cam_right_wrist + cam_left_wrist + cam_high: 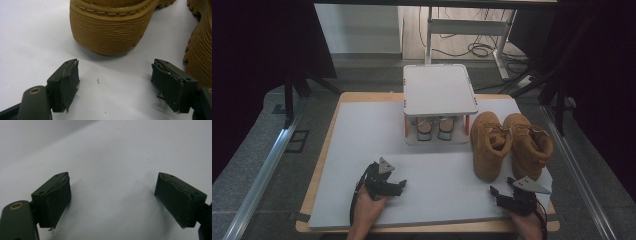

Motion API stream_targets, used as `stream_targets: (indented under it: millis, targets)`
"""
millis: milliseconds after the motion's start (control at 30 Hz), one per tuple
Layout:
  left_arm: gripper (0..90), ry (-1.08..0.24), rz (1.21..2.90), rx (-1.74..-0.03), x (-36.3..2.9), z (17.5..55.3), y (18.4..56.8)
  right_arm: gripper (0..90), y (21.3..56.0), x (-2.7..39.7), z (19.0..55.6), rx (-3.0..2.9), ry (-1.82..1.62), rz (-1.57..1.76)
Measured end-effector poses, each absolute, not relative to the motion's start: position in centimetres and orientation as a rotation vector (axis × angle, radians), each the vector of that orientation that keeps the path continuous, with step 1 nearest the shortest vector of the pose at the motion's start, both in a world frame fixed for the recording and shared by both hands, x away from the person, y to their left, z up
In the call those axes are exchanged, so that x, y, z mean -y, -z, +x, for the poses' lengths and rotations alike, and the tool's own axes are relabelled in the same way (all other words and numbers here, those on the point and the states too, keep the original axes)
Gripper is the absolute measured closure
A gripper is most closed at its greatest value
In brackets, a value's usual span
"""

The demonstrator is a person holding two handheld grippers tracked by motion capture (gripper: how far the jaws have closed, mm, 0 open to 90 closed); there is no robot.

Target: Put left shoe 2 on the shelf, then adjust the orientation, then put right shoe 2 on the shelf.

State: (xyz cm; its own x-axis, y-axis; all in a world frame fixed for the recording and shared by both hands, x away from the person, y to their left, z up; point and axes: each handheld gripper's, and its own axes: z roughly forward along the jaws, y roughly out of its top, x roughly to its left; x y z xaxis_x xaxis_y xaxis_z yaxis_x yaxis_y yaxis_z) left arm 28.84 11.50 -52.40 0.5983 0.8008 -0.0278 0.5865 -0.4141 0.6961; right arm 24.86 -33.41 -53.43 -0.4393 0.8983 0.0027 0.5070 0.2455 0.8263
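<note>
I have both grippers parked low at the near edge of the bench (362,130), and as far as I can judge nothing has been handled yet. The right gripper (115,75) has its jaws spread wide with bare white mat between them; they hold nothing. Straight ahead of those jaws, just beyond the tips and not touching, sits the toe of the left boot (110,27), its ribbed tan sole facing me. The right boot (200,47) lies just outside the right-hand jaw, close but apart from it. From the high view the 2 boots (511,145) stand side by side, toes toward me, beside a small white shoe rack (439,90) that already carries 1 pair of smaller shoes (435,129) on its lower shelf.

The left gripper (112,195) is also wide open and empty, with plain mat ahead of its jaws, well away from the boots.

My reading: the boots have still to be grasped and moved, presumably to the rack, so the whole job remains.
</note>
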Motion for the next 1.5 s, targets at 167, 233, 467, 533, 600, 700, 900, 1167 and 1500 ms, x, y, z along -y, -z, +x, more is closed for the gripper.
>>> stream_targets:
  millis: [167,233,467,533,600,700,900,1167,1500]
  targets:
    - [13.4,-0.408,2.149,-1.092,-11.5,28.8,52.4,27.1,52.7,33.0,24.6,-2.060,-1.044,1.279]
    - [13.4,-0.409,2.149,-1.092,-11.5,28.8,52.4,30.4,52.4,32.9,24.5,-2.062,-1.064,1.279]
    - [13.4,-0.409,2.148,-1.091,-11.5,28.8,52.4,41.4,51.7,32.9,24.4,-2.072,-1.110,1.319]
    - [13.4,-0.410,2.149,-1.091,-11.5,28.8,52.4,45.4,51.3,32.9,24.3,-2.076,-1.120,1.321]
    - [13.4,-0.409,2.149,-1.091,-11.5,28.8,52.4,47.7,51.0,32.9,24.2,-2.073,-1.137,1.318]
    - [13.4,-0.409,2.149,-1.092,-11.5,28.8,52.4,50.0,50.5,32.7,24.0,-2.088,-1.149,1.302]
    - [13.4,-0.409,2.149,-1.092,-11.5,28.8,52.4,59.0,50.3,32.2,24.0,-2.134,-1.169,1.280]
    - [13.4,-0.409,2.149,-1.092,-11.5,28.8,52.4,77.6,49.8,31.6,23.9,-2.155,-1.200,1.268]
    - [13.4,-0.409,2.149,-1.092,-11.5,28.8,52.4,83.7,48.9,30.6,24.4,-2.133,-1.236,1.209]
